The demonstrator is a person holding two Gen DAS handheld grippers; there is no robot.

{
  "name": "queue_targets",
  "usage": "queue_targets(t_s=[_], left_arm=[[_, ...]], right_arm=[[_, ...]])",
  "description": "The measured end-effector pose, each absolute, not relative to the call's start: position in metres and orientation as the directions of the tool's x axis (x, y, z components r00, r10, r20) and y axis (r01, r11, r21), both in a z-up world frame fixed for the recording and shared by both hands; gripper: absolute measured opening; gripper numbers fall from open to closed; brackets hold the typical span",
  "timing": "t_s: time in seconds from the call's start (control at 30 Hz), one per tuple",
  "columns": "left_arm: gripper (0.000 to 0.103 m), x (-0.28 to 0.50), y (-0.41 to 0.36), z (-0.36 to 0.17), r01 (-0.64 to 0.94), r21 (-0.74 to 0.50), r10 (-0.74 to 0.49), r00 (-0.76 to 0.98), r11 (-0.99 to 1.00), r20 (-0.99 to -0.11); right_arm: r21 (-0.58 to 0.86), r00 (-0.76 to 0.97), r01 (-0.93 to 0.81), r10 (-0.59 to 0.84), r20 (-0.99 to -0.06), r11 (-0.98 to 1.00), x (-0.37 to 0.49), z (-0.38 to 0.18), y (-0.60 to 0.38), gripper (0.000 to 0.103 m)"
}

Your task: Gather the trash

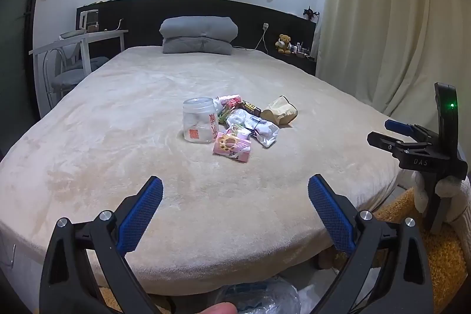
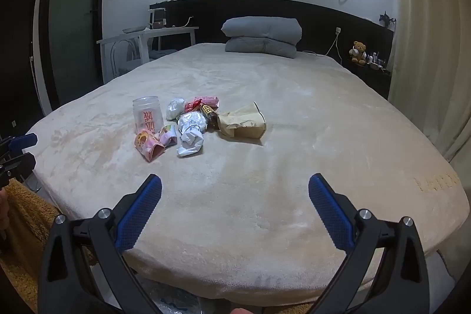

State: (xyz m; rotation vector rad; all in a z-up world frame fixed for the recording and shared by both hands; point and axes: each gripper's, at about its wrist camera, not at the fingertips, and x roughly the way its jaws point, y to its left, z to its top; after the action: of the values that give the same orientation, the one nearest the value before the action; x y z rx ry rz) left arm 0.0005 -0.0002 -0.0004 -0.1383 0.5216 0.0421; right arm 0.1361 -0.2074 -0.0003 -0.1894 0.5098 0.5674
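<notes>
A small heap of trash lies mid-bed on the beige blanket (image 1: 147, 114): a clear plastic jar (image 1: 200, 120) with red print, a pink snack box (image 1: 232, 147), a crumpled white wrapper (image 1: 259, 128), a tan paper bag (image 1: 279, 111) and red and dark wrappers (image 1: 238, 103). The right wrist view shows the same jar (image 2: 147, 115), pink box (image 2: 150, 146), white wrapper (image 2: 191, 131) and tan bag (image 2: 244, 122). My left gripper (image 1: 235, 190) hangs open over the bed's near edge, well short of the heap. My right gripper (image 2: 235, 189) is open too, empty, also seen at far right (image 1: 391, 134).
Folded grey bedding (image 1: 198, 34) sits at the dark headboard. A white desk with a chair (image 1: 79, 49) stands left, curtains (image 1: 382, 19) right, a teddy bear (image 1: 284, 43) on the shelf. Clear crinkled plastic (image 1: 259, 296) lies on the floor below the bed edge, beside a yellow rug (image 1: 441, 255).
</notes>
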Motion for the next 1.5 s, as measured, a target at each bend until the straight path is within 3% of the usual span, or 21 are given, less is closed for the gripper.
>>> queue_targets(t_s=[1.5], left_arm=[[0.097, -0.001, 0.005, -0.006, -0.107, -0.128, 0.026, 0.856, 0.986, -0.516]], right_arm=[[-0.086, 0.735, -0.553, 0.437, -0.518, 0.828, 0.136, -0.009, -0.198, 0.099]])
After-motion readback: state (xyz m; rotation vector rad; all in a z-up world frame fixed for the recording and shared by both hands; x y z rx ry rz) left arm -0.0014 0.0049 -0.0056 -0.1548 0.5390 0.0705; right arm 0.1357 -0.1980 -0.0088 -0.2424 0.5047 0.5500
